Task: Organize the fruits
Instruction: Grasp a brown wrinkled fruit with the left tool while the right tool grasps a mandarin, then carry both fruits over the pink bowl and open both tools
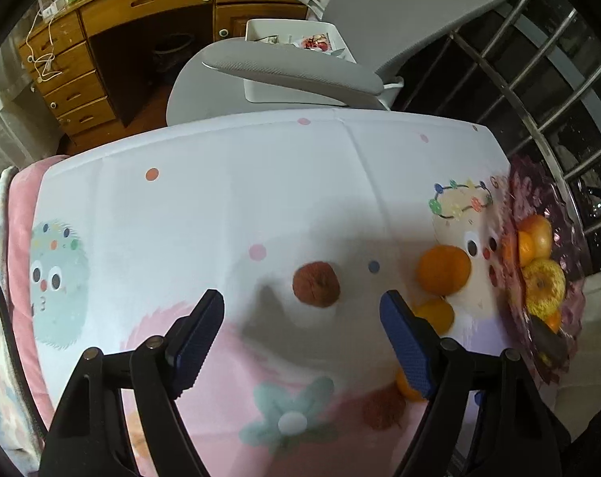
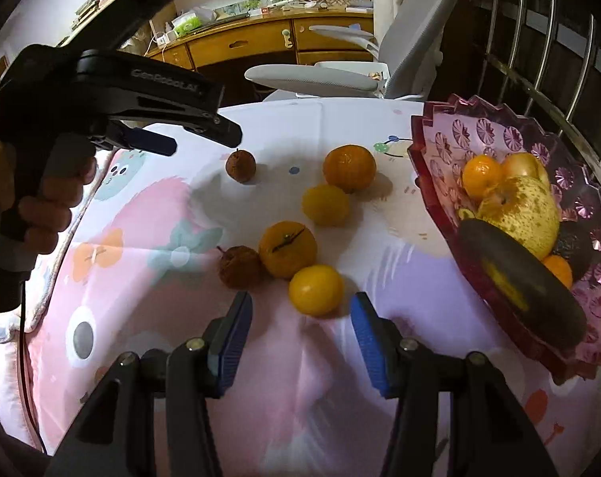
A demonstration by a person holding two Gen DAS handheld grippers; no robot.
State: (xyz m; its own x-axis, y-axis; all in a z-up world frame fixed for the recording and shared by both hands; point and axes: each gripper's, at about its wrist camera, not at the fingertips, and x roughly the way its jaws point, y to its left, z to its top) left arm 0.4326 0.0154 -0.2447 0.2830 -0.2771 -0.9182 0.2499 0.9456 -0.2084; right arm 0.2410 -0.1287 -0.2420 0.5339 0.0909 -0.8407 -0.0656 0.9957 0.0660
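On the cartoon-print cloth (image 2: 308,357), we take the pink faceted bowl (image 2: 495,135) as our landmark. Its far side runs out of the left wrist view, and there we can only partly see a dark elongated fruit (image 2: 519,274) lying across its near rim; what kind of fruit it is we cannot tell. Behind that sit a speckled yellow apple (image 2: 527,210), a small orange (image 2: 481,173) and more fruit half buried beneath.

Left of the bowl, loose fruit lies on the cloth: a large orange (image 2: 350,167) nearest the bowl's far rim, a yellow citrus (image 2: 326,203) just beside it, a stemmed orange (image 2: 287,248) touching a shrivelled brown fruit (image 2: 238,266), and a yellow-orange citrus (image 2: 316,289) closest to us. A second brown fruit (image 1: 316,284) lies farthest from the bowl.

Our right gripper (image 2: 300,338) hovers with its jaws wide apart and holding nothing, the yellow-orange citrus just ahead of the gap. Our left gripper (image 1: 302,330) is likewise spread wide and bare, above the second brown fruit; its right finger (image 1: 407,349) hides part of two citrus.

Beyond the cloth stand a grey chair (image 1: 300,71) and a wooden desk (image 1: 113,31), with metal bars (image 1: 539,79) past the bowl.
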